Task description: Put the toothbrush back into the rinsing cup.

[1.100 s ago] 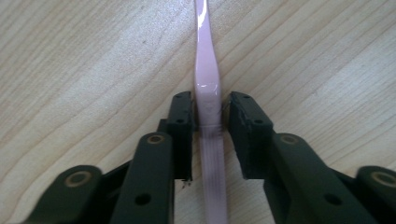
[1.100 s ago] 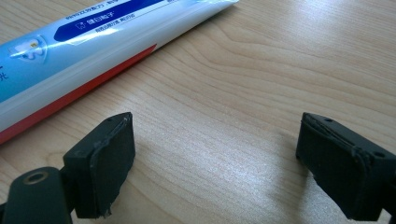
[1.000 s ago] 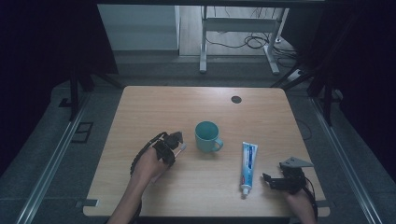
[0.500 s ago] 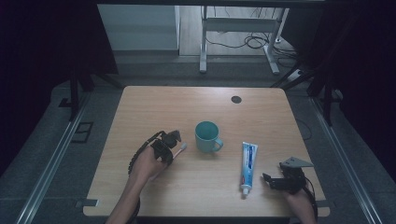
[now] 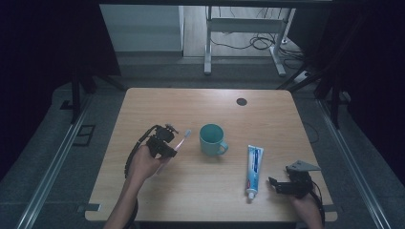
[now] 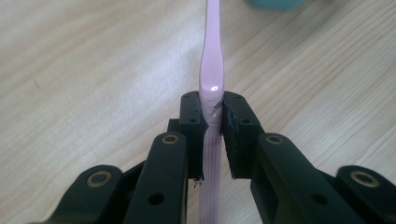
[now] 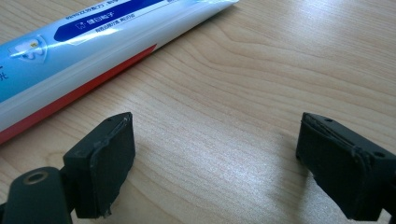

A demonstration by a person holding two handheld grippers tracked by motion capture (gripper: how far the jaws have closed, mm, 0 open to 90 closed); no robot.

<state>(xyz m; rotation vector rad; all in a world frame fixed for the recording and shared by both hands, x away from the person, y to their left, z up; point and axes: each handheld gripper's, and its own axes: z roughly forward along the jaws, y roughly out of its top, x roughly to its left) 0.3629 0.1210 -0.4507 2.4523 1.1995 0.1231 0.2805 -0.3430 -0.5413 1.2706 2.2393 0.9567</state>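
Observation:
My left gripper [image 5: 165, 145] is shut on a pink toothbrush [image 5: 180, 141], held just above the table left of a teal cup [image 5: 211, 139]. The brush head points up and right, toward the cup. In the left gripper view the pads clamp the toothbrush [image 6: 212, 56] at its handle, and my left gripper [image 6: 212, 119] points at the cup's base [image 6: 273, 3]. A white and blue toothpaste tube [image 5: 253, 169] lies flat to the right of the cup. My right gripper [image 5: 279, 186] rests open near the front right edge, beside the tube's cap end. The right gripper [image 7: 215, 158] has nothing between its jaws, with the tube [image 7: 93, 42] to its left.
A wooden table [image 5: 143, 200] carries everything. A small black round hole [image 5: 241, 101] sits near its far edge. Metal rails run along the floor on both sides, and a desk frame [image 5: 243, 28] with cables stands beyond the table.
My left gripper has risen with the toothbrush, lifting it off the table. The right gripper has stayed in place.

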